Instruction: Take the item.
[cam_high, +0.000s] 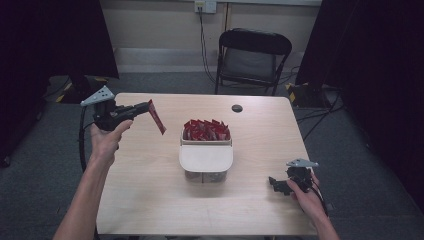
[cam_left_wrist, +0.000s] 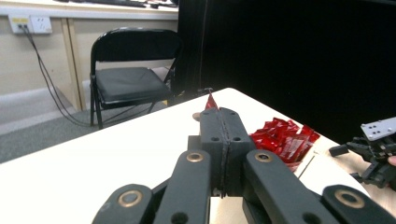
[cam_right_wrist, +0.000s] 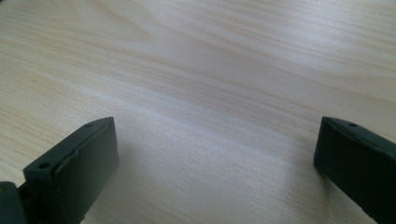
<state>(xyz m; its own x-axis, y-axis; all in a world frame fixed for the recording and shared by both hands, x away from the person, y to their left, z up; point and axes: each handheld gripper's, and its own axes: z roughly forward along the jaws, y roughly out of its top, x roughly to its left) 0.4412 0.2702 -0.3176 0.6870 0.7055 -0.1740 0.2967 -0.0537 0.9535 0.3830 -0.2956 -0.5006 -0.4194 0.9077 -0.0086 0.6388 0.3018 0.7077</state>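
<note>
High view, left gripper (cam_high: 148, 106) raised over the table's (cam_high: 150, 200) far left, jaws clamped on a red packet (cam_high: 157, 117) hanging left of the packet-filled container (cam_high: 206, 150), right gripper (cam_high: 274, 184) rested near right; left gripper view, packet tip (cam_left_wrist: 211, 101) pinched between closed jaws; right gripper view, jaws spread wide over bare tabletop (cam_right_wrist: 210, 93).

A black folding chair (cam_high: 252, 57) stood on the grey floor beyond the far edge of the light wooden table (cam_high: 150, 200). Behind it, a wall socket (cam_high: 205, 6) fed a dark cable (cam_high: 202, 45) running down the pale wall. Black curtains (cam_high: 375, 60) hung at both sides.
</note>
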